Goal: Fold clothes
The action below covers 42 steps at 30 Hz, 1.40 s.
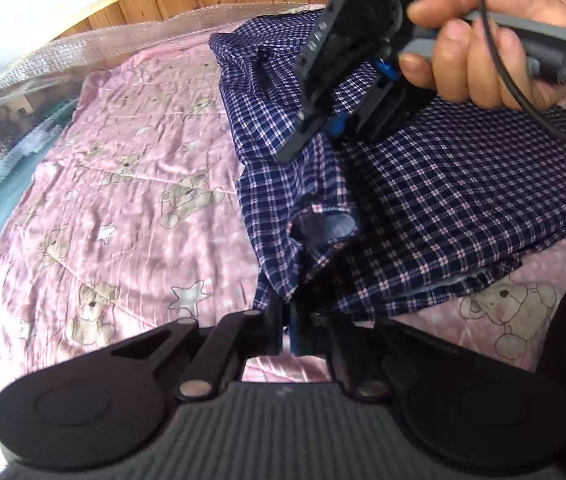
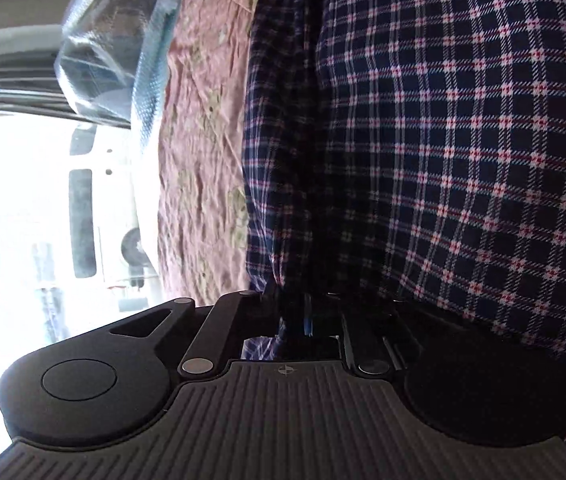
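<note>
Shirt: my blue checked shirt (image 1: pixel 463 200) lies on the pink teddy bear blanket (image 1: pixel 123 200), over on the right side of the bed. Part of it is doubled over, so some layers sit on top of others.

Left tongs: my left tongs (image 1: pixel 303 320) are pinched tight on the near edge of the shirt. I hold it there so the edge lifts up with me and does not slip away.

Right tongs: my right tongs (image 1: pixel 319 124) are farther away. They bite a fold of the same shirt, and my hand (image 1: pixel 495 40) squeezes the handle. From their own camera the cloth (image 2: pixel 463 160) fills most of the view and runs right into the closed tips (image 2: pixel 303 316).

Why two grips: holding one side at two spots keeps that edge straight, so I think it can fold over neatly.

How far along: the shirt looks partly folded. The edge I hold is bunched up, not lying flat.

Watch out: the cloth is soft and floppy, so it could sag between my two grips.
</note>
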Motion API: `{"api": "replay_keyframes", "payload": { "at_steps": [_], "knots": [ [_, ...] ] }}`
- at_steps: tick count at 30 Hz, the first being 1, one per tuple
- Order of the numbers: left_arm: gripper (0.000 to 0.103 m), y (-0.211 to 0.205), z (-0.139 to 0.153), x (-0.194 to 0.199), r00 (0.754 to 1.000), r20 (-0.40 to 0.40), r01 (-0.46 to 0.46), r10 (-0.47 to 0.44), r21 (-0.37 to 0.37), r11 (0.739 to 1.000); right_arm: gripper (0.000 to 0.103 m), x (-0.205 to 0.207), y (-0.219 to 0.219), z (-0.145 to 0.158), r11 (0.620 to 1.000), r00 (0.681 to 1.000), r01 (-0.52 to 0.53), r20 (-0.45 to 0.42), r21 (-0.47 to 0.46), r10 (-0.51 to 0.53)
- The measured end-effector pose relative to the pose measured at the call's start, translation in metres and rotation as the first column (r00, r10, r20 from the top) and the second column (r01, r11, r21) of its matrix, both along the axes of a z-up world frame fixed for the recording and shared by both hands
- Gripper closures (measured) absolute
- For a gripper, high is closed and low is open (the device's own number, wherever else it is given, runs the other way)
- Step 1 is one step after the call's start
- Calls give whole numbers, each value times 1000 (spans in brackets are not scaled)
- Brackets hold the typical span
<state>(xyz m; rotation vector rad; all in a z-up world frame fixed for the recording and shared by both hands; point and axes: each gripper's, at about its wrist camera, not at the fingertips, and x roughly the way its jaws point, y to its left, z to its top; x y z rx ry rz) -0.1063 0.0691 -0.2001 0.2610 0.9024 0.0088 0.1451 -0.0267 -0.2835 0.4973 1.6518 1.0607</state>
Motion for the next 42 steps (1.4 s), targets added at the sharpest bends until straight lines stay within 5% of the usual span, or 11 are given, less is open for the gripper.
{"api": "replay_keyframes", "payload": {
  "at_steps": [2, 7, 13, 17, 21, 23, 24, 26, 37, 40, 42],
  "knots": [
    [99, 1, 1, -4, 1000, 5, -19, 19, -7, 1000, 73, 10, 3, 6, 999, 999, 33, 9, 39, -34],
    [84, 10, 21, -17, 998, 48, -47, 48, -11, 999, 72, 49, 16, 15, 993, 991, 110, 72, 51, -114],
    [58, 4, 64, -12, 981, 184, 59, -54, -19, 998, 72, 107, 24, 33, 970, 949, 240, 200, 34, -242],
    [55, -4, 51, 3, 982, 156, 122, -109, -82, 989, 70, 141, 30, 36, 955, 914, 296, 293, -4, -281],
    [58, -7, 24, 9, 992, 84, 105, -98, -89, 990, 64, 172, 43, 29, 937, 884, 347, 348, -40, -312],
    [86, -8, 11, 13, 995, 47, 96, -92, -92, 991, 67, 184, 46, 27, 931, 872, 365, 362, -32, -330],
    [90, -9, 5, 15, 996, 29, 92, -90, -93, 991, 68, 191, 47, 27, 927, 867, 374, 365, -26, -340],
    [95, -5, 1, 12, 997, 10, 75, -74, -121, 990, 94, 205, 47, 30, 917, 849, 398, 392, -37, -353],
    [90, 13, 34, 0, 993, -21, 111, -118, -208, 972, 101, 233, 39, 32, 925, 823, 360, 507, -120, -255],
    [77, 18, 43, -4, 991, -29, 120, -130, -232, 965, 74, 220, 30, 46, 944, 848, 305, 487, -127, -208],
    [76, 21, 49, -6, 990, -33, 126, -139, -248, 961, 71, 204, 22, 66, 952, 838, 276, 518, -129, -173]
  ]
}}
